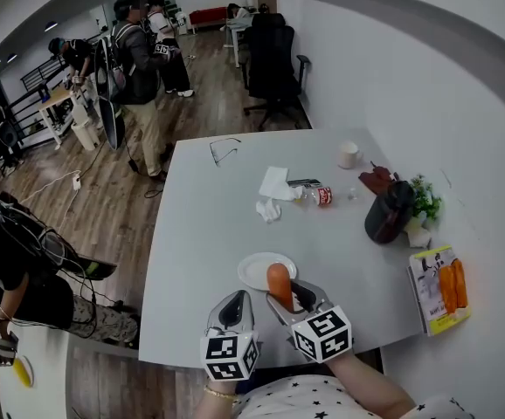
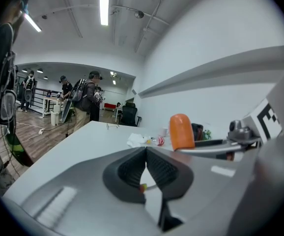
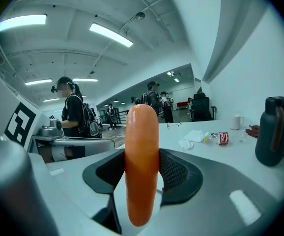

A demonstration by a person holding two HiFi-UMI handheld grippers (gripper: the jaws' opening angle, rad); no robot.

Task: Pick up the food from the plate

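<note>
- Your right tongs (image 3: 142, 175) are shut tight on an orange sausage (image 3: 142, 132). One jaw presses on each side of it, at about its middle.
- The sausage stands up straight in the jaws. Its round top pokes up above them and its other end hangs below.
- Seen from your head, the sausage sits over the near right edge of the white plate (image 1: 251, 271). I cannot tell if it touches the plate.
- The plate lies just in front of both tongs, on the grey table (image 1: 209, 234). Nothing else is on it.
- Your left tongs (image 2: 145, 167) are closed, jaw against jaw, with nothing between them.
- The left tongs sit close beside the right tongs, on their left, near the table's front edge.
- From the left tongs the sausage shows up ahead and to the right.
- Far ahead of the tongs lie crumpled tissues (image 1: 273, 192) and a small red can (image 1: 322, 195), close together.
- Farther on are a pair of glasses (image 1: 224, 150) and a white mug (image 1: 349, 154).
- Ahead and to the right of the right tongs stands a dark bottle (image 1: 389, 211), with a little green plant (image 1: 425, 197) just beside it.
- Right of the right tongs, at the table's edge, lies a yellow pack (image 1: 440, 288) with orange food in it.
- Past the table, people (image 1: 139, 51) stand on the wood floor.
</note>
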